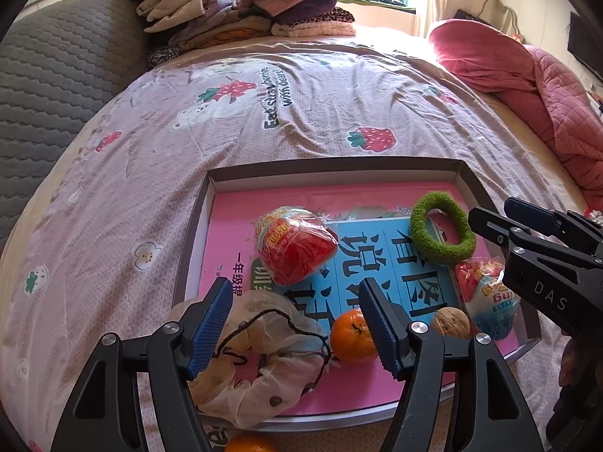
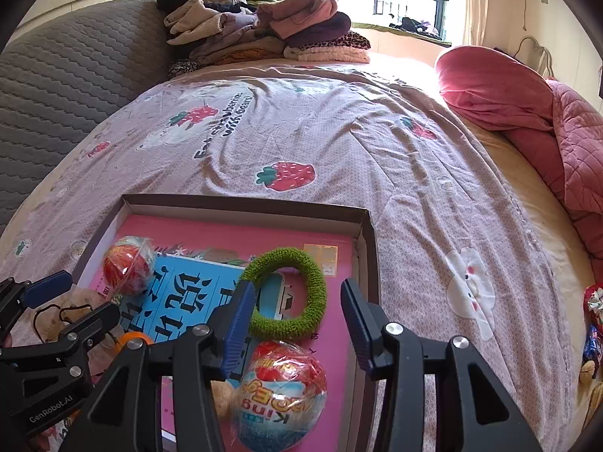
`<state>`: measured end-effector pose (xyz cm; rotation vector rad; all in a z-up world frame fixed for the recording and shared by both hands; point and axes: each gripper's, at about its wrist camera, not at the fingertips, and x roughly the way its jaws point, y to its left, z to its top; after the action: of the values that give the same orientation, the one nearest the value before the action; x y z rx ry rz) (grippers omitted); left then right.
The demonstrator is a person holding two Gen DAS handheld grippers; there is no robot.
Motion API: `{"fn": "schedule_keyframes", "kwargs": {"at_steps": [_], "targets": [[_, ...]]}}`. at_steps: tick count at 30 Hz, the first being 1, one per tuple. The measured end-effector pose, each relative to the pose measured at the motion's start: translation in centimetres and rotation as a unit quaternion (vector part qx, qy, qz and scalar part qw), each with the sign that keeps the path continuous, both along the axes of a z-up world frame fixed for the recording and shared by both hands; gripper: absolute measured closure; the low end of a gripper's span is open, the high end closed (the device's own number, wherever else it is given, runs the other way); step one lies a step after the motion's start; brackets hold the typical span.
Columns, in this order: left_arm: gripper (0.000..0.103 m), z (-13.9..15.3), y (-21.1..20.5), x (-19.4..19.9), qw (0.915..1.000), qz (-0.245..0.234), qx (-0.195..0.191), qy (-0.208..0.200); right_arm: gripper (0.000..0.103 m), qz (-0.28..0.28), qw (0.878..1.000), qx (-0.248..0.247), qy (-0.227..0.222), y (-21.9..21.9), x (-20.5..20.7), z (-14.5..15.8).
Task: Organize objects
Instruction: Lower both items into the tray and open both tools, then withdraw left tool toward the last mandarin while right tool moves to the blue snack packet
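Note:
A shallow cardboard box [image 1: 339,165] on the bed holds a pink book. On the book lie a red wrapped egg [image 1: 297,248], a green fuzzy ring [image 1: 441,252], a second wrapped egg [image 1: 486,293], a walnut [image 1: 450,322], an orange [image 1: 352,335] and a cream gauze pouch [image 1: 264,346] with a black cord. My left gripper [image 1: 297,324] hangs open over the pouch and orange, touching neither. My right gripper [image 2: 297,320] is open above the second egg [image 2: 279,391], with the green ring [image 2: 312,271] just beyond its fingertips. Each gripper also appears in the other's view: right gripper [image 1: 490,213], left gripper [image 2: 86,297].
Another orange [image 1: 250,444] lies outside the box at the near edge. Folded clothes [image 1: 245,7] are piled at the far end of the bed, against a grey quilted headboard [image 1: 56,75]. A pink quilt [image 1: 527,86] is bunched at the right. Small items [image 2: 593,309] sit on the bed's right side.

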<state>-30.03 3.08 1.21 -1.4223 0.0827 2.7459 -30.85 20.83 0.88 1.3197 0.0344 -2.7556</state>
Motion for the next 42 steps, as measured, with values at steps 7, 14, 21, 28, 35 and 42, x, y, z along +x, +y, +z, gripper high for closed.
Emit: {"fn": "schedule_keyframes", "kwargs": {"at_steps": [7,14,21,28,35,42], "targets": [[0.029,1.4,0.0,1.3,1.0,0.0,0.004,0.008,0.053,0.007,1.0,-0.005,0.015,-0.4,1.9,1.9],[0.025,2.6,-0.3,2.8,0.9998,-0.005,0.009,0.019,0.051,0.011,0.999,0.006,0.035,-1.1,3.8,3.8],[0.025,3.6,-0.7,4.0,0.9995,-0.006,0.017,0.028,0.05,0.012,0.999,-0.007,0.047,-1.0,5.9,5.3],[0.025,4.7,-1.3,5.5,0.9992,-0.008,0.018,0.035,0.05,0.013,0.998,-0.015,0.06,-1.2,7.9,6.7],[0.025,5.6,-1.6,6.9,0.9988,-0.012,0.02,0.043,0.05,0.018,0.997,-0.016,0.074,-1.5,9.6,7.7],[0.025,6.0,-1.9,8.4,0.9982,-0.011,0.026,0.052,0.05,0.024,0.997,-0.027,0.075,-1.8,11.5,8.0]]}}
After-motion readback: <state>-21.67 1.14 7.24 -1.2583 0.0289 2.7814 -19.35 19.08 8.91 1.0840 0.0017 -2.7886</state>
